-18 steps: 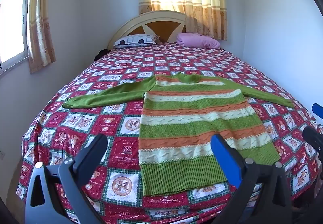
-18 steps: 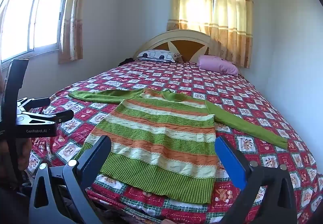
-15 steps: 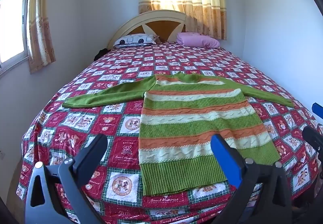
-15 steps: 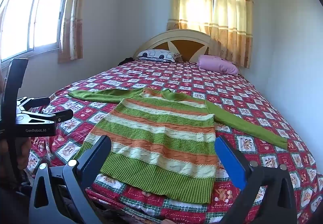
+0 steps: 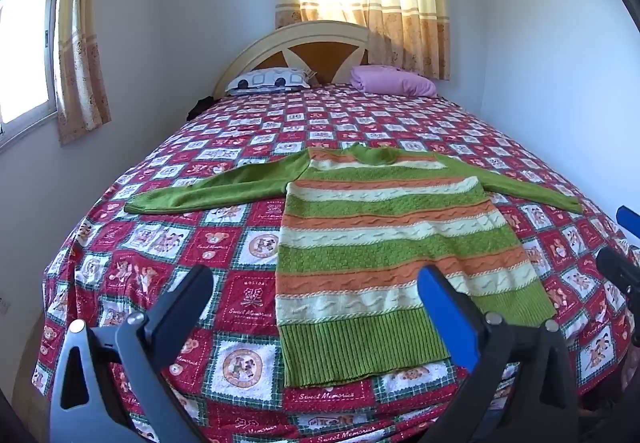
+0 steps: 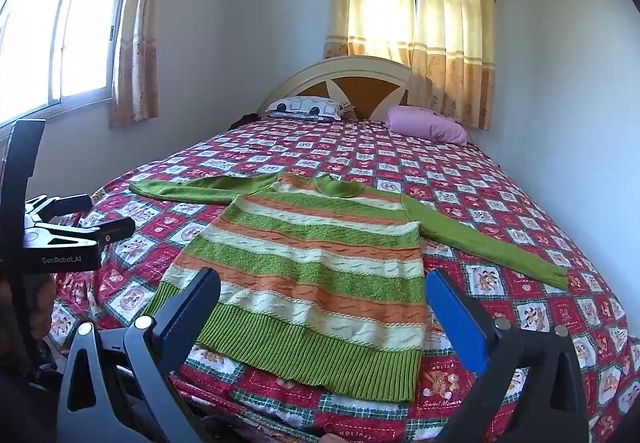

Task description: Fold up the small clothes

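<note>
A small knitted sweater point(image 5: 384, 239) point(image 6: 320, 267) with green, orange and cream stripes lies flat on the bed, hem toward me, both green sleeves spread sideways. My left gripper point(image 5: 316, 295) hovers open above the foot of the bed, its fingers framing the hem's left part with nothing between them. My right gripper point(image 6: 324, 295) is open too, held over the hem from the right side, clear of the cloth. The left gripper's body point(image 6: 60, 239) shows at the left edge of the right wrist view. A tip of the right gripper point(image 5: 628, 219) shows at the right edge of the left wrist view.
The bed wears a red patchwork cover point(image 5: 168, 239) point(image 6: 500, 195). A patterned pillow point(image 5: 268, 79) and a pink pillow point(image 5: 392, 81) lie by the headboard point(image 5: 320, 43). Walls stand close on the right; a curtained window point(image 6: 60, 35) is on the left.
</note>
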